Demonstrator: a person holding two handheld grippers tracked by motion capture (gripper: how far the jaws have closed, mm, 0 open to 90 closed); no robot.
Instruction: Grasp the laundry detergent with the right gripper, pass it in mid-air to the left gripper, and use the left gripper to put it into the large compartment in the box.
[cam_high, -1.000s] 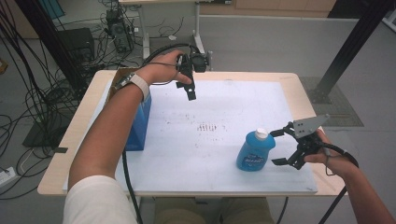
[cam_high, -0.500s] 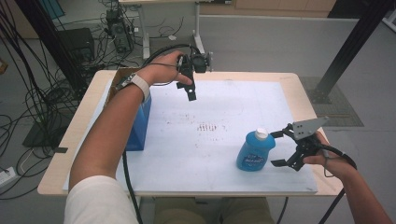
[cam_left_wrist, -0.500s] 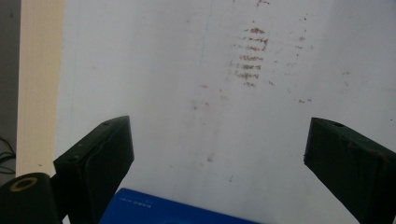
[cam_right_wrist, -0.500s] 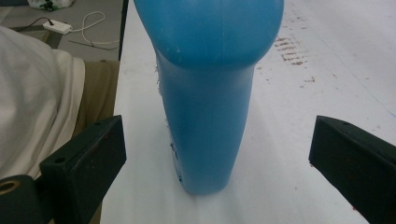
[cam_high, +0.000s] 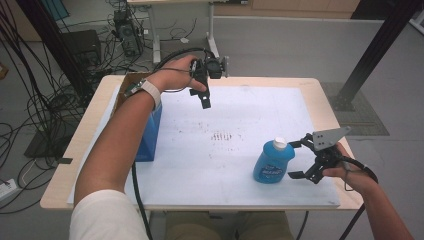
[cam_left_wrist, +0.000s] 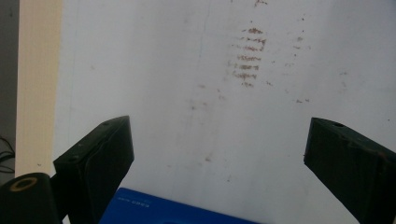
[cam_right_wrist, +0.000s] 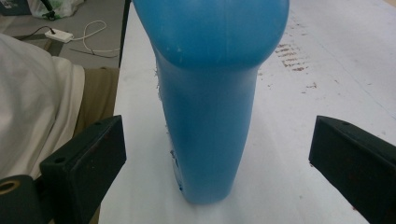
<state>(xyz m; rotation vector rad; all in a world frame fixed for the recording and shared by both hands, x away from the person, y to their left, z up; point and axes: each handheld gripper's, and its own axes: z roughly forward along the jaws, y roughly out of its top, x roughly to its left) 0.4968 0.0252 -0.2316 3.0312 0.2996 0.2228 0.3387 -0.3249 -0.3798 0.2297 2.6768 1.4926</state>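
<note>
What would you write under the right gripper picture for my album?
Open right gripper lined up on a standing blue bottle, not yet touching it.

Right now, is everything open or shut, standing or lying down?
Bottle: standing upright, white cap on, not held.
Right gripper: open, jaws either side of the bottle, not touching.
Left gripper: open, held above the table.
Blue box: standing at the table's left.

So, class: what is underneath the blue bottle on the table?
The blue bottle stands upright on the white sheet that covers the table. The sheet bears brown smudges. The patch under the bottle's base is hidden.
</note>
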